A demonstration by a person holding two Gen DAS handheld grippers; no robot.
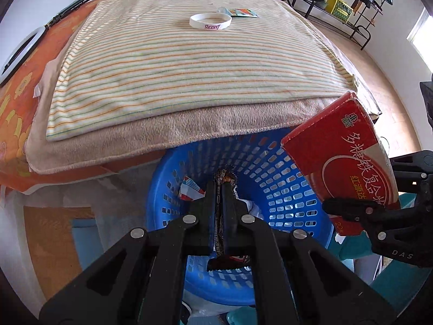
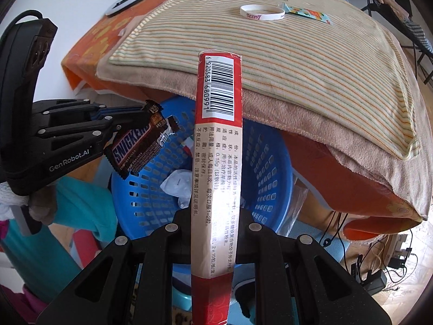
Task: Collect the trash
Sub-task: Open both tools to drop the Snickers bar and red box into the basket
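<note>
Below the bed's edge sits a blue basket [image 1: 284, 187]; directly above it, the left gripper [image 1: 219, 187] clenches a Snickers wrapper [image 2: 138, 149], while the right gripper [image 2: 213, 216] grasps a red box [image 2: 216, 140] upright.

Blue basket [image 1: 273, 168] rim under the blanket [image 1: 162, 124] — red box [image 2: 216, 162] cut off below
</note>
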